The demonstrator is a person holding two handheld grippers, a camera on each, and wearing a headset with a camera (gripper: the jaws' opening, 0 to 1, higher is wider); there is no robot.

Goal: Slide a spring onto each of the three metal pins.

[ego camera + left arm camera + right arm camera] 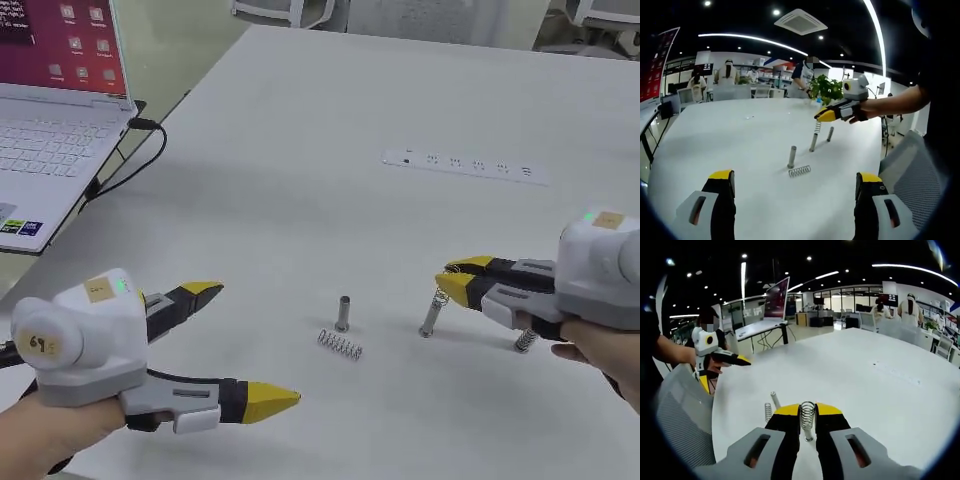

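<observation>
My right gripper [458, 278] is shut on a spring [441, 297] that sits over the top of a tilted metal pin [430, 318]; in its own view, the spring [807, 415] stands pinched between the yellow tips. A second pin [525, 340] with a spring on it stands just below that gripper. A bare upright pin [343, 312] stands at the table's middle, with a loose spring [340, 344] lying flat in front of it. At the lower left my left gripper [240, 345] is open and holds nothing, aimed at the bare pin [791, 156] and loose spring [799, 171].
A white power strip [465, 165] lies further back on the white table [300, 180]. An open laptop [50, 110] with a black cable [140, 150] sits at the far left edge. Office chairs and people stand around the room beyond.
</observation>
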